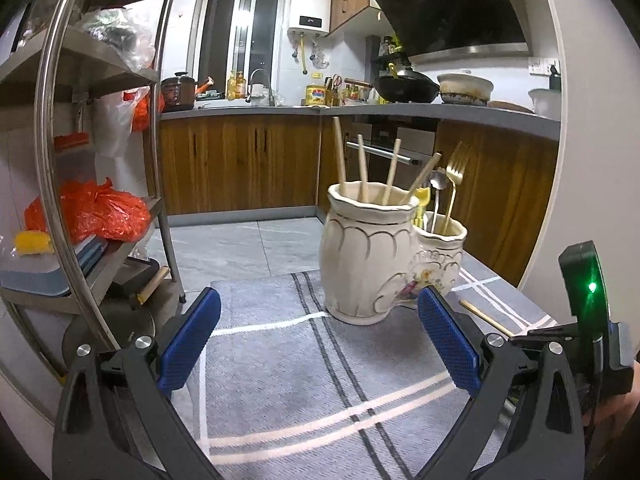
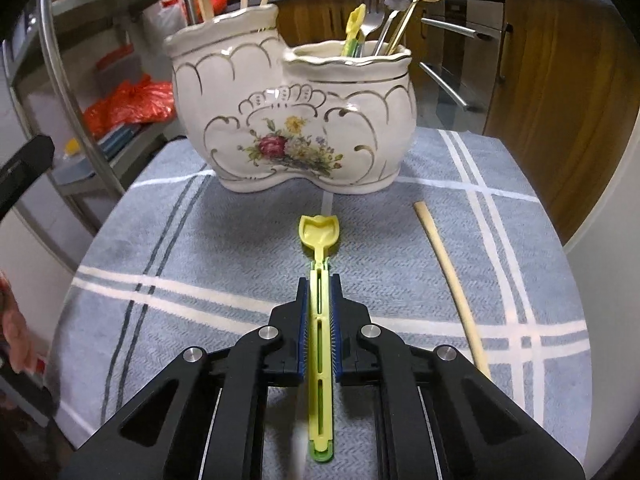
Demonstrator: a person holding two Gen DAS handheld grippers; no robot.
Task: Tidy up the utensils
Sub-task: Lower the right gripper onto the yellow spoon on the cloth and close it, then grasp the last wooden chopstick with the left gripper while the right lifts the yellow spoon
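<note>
A white two-pot ceramic utensil holder (image 2: 292, 120) with a flower print stands on the grey striped cloth (image 2: 200, 240); it also shows in the left wrist view (image 1: 368, 252). Its taller pot holds wooden chopsticks (image 1: 362, 168); its lower pot holds forks (image 1: 454, 172) and a yellow utensil (image 2: 354, 26). My right gripper (image 2: 319, 280) is shut on a yellow-green plastic spoon (image 2: 319, 236), bowl pointing at the holder. One wooden chopstick (image 2: 452, 280) lies on the cloth to its right. My left gripper (image 1: 318, 320) is open and empty, left of the holder.
A metal shelf rack (image 1: 100, 160) with orange bags stands to the left. Wooden kitchen cabinets (image 1: 240, 160) and a counter with pots lie beyond the table edge. The right gripper's body (image 1: 584, 300) shows at the right of the left wrist view.
</note>
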